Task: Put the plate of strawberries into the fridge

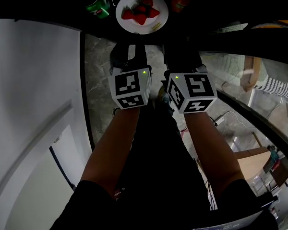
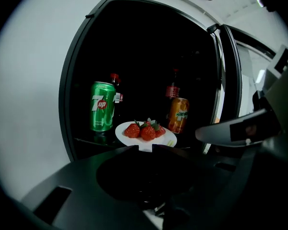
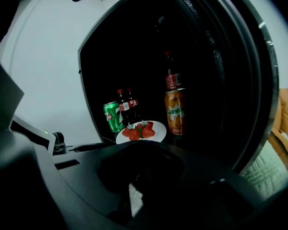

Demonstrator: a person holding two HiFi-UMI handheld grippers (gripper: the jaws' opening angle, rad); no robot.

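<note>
A white plate with several red strawberries rests on a dark shelf inside the open fridge. It also shows in the left gripper view as the plate and in the right gripper view as the plate. My left gripper hangs just short of the plate's near rim without touching it. In its own view, the left gripper shows a narrow gap at its tips with nothing in it. My right gripper is beside it. The right gripper has its jaws together and holds nothing.
A green 7up can stands left of the plate and an orange soda can stands right of it. Cola bottles stand behind them. The white fridge wall is to my left. The open door's edge curves along the right.
</note>
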